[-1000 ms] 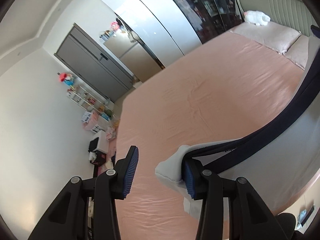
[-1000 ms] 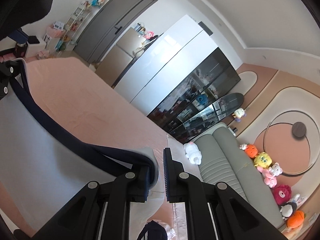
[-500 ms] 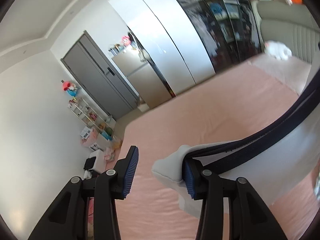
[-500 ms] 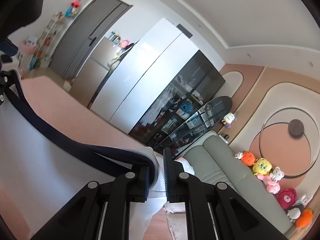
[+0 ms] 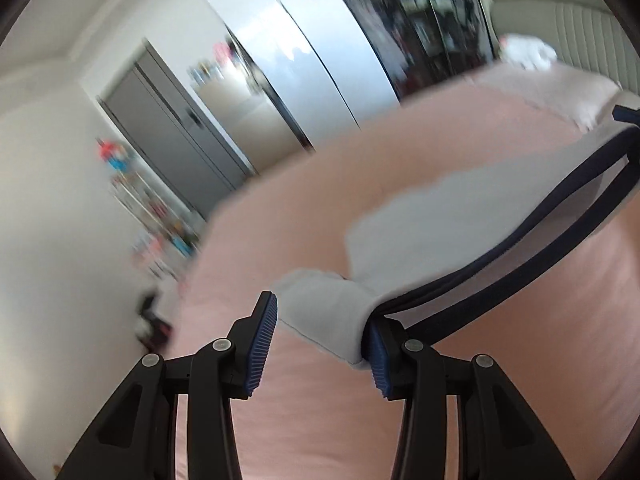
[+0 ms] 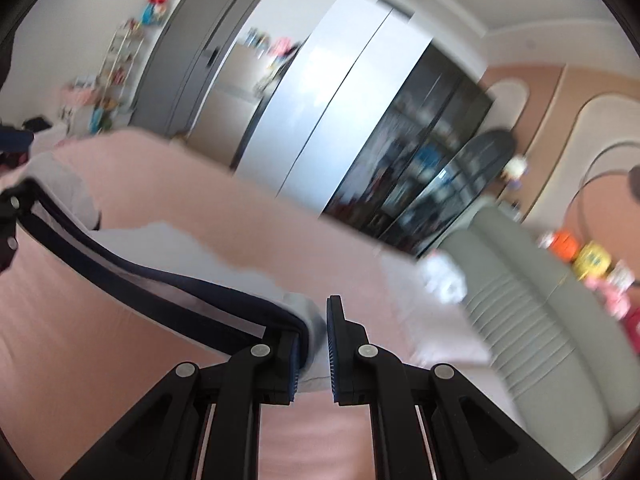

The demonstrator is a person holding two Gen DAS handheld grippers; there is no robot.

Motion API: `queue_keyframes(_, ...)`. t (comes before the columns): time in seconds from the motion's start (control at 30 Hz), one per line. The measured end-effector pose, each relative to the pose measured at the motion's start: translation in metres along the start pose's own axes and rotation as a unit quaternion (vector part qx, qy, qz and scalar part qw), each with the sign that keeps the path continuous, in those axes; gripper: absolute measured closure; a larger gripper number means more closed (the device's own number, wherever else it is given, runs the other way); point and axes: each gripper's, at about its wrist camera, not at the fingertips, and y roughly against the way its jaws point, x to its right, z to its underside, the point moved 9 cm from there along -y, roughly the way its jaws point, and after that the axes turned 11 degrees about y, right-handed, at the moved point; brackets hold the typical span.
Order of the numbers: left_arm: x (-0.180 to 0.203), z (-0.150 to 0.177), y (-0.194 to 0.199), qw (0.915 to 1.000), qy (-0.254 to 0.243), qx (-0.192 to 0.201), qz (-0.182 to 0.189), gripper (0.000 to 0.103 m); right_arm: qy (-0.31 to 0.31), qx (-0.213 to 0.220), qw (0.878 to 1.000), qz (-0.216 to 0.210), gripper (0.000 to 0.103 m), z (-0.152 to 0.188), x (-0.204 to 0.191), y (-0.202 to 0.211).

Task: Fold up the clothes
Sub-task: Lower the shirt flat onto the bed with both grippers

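A pale grey-white garment (image 5: 440,216) with a navy waistband (image 5: 520,248) stretches between both grippers, low over the pink bed sheet (image 5: 320,420). Its far part lies spread on the sheet. My left gripper (image 5: 320,308) has its jaws apart. A bunched corner sits in the gap, and the band loops around the right finger (image 5: 378,360). My right gripper (image 6: 316,316) is shut on the garment's (image 6: 168,240) other corner, with the waistband (image 6: 140,276) running in beside the left pad. The left gripper (image 6: 10,216) shows at the right wrist view's far left edge.
Pink pillows (image 5: 560,88) and a white plush toy (image 5: 528,50) lie at the head of the bed against a grey padded headboard (image 6: 540,320). White and dark glass wardrobes (image 6: 340,112) line the far side. A toy shelf (image 5: 156,216) stands by the wall.
Both grippers have come down towards the bed, and both views are now blurred. The garment, hanging taut in the air before, now rests partly on the sheet. The jaws stand as before.
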Motion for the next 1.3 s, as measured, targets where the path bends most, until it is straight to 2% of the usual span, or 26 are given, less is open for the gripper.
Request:
queue_keyframes(0.13,0.024,0.107,-0.054,0.9921,0.024,-0.114,0.048,0.063,0.004,-0.086,0.994,-0.065,0.096,0.091,-0.069,-0.037)
queue_keyframes(0.2,0.028,0.143,-0.064,0.988,0.038,-0.138,0.058,0.063,-0.004,-0.109,0.99,-0.087,0.096,0.123,-0.092,-0.044)
queue_keyframes(0.3,0.033,0.177,-0.07,0.9828,0.066,-0.155,0.075,0.064,-0.007,-0.122,0.988,-0.096,0.096,0.155,-0.114,-0.047)
queue_keyframes(0.43,0.033,0.192,-0.065,0.9825,0.087,-0.142,0.083,0.063,-0.023,-0.123,0.987,-0.099,0.096,0.179,-0.125,-0.045)
queue_keyframes(0.6,0.038,0.192,-0.057,0.986,0.095,-0.11,0.083,0.063,-0.048,-0.121,0.986,-0.1,0.095,0.204,-0.132,-0.043)
queue_keyframes(0.67,0.048,0.198,-0.055,0.9877,0.086,-0.105,0.078,0.063,-0.054,-0.119,0.986,-0.1,0.095,0.205,-0.135,-0.043)
queue_keyframes(0.77,0.051,0.21,-0.048,0.9872,0.103,-0.095,0.077,0.063,-0.067,-0.108,0.987,-0.097,0.095,0.21,-0.134,-0.039)
queue_keyframes(0.93,0.047,0.231,-0.037,0.9807,0.142,-0.107,0.08,0.063,-0.076,-0.124,0.983,-0.113,0.095,0.225,-0.143,-0.034)
queue_keyframes(1.07,0.053,0.245,-0.04,0.9793,0.135,-0.124,0.086,0.063,-0.069,-0.142,0.979,-0.128,0.095,0.24,-0.155,-0.032)
queue_keyframes(1.3,0.053,0.246,-0.026,0.9825,0.14,-0.091,0.083,0.063,-0.076,-0.138,0.977,-0.146,0.095,0.25,-0.156,-0.024)
